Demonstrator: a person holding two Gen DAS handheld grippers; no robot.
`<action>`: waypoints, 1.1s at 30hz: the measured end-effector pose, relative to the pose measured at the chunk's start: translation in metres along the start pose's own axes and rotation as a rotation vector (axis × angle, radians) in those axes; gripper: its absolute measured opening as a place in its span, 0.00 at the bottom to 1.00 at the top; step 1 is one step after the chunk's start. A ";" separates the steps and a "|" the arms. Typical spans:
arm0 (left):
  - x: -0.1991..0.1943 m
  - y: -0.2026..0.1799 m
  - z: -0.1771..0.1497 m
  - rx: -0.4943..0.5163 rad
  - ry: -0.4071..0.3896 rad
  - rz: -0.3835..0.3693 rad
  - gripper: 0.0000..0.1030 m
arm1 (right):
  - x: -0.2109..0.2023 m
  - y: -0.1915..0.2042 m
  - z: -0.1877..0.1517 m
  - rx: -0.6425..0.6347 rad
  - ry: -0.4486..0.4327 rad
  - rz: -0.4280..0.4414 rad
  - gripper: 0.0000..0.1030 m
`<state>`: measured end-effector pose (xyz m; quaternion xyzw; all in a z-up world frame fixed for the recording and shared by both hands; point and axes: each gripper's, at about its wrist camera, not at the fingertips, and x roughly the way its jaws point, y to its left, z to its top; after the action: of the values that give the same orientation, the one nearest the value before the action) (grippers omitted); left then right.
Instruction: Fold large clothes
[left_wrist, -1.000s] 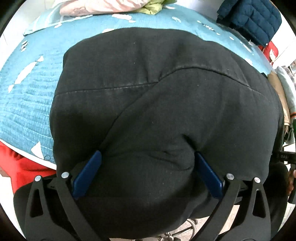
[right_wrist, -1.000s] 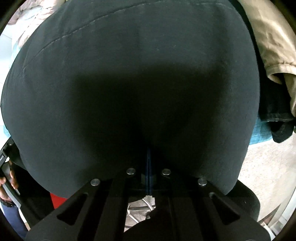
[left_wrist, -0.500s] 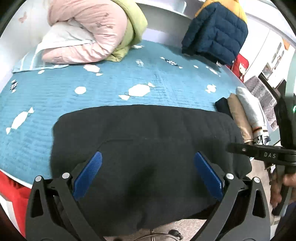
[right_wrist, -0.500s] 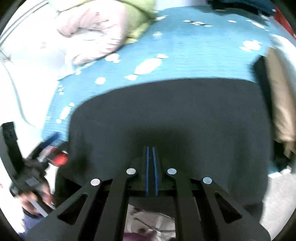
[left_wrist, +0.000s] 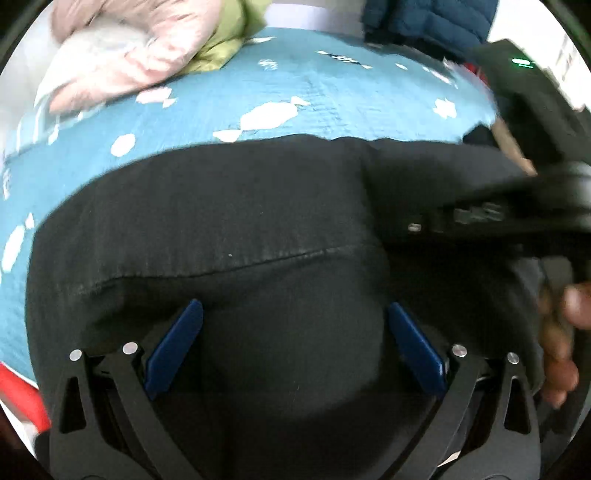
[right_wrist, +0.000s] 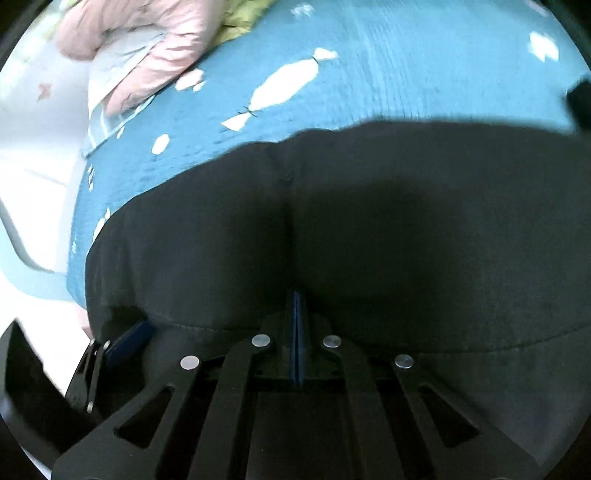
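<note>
Lying across the teal white-patterned bedspread (left_wrist: 332, 107), near edge: large black cotton garment (left_wrist: 229, 206); left hand-held gripper (left_wrist: 291, 343) spread wide over it, gripping nothing; right hand-held gripper (right_wrist: 296, 325) fully closed, fabric pinch unclear.

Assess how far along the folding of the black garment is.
Done: the black garment lies doubled on the blue bedspread. In hand: the right gripper is shut on its near edge; the left gripper is open over it. Left: further folds.
</note>
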<state>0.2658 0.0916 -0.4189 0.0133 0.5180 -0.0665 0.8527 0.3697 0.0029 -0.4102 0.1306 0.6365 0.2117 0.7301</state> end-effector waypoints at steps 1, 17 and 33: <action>-0.002 -0.002 -0.001 0.019 -0.006 0.013 0.96 | -0.001 0.003 0.000 -0.013 -0.005 -0.012 0.00; -0.080 0.060 -0.008 -0.153 -0.099 0.101 0.97 | -0.038 0.018 -0.081 -0.057 0.035 -0.005 0.00; -0.075 0.120 -0.027 -0.271 -0.055 0.147 0.96 | -0.004 0.012 -0.074 -0.102 0.053 -0.065 0.00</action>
<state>0.2230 0.2205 -0.3710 -0.0657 0.4965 0.0664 0.8630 0.2947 0.0058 -0.4129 0.0668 0.6480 0.2235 0.7250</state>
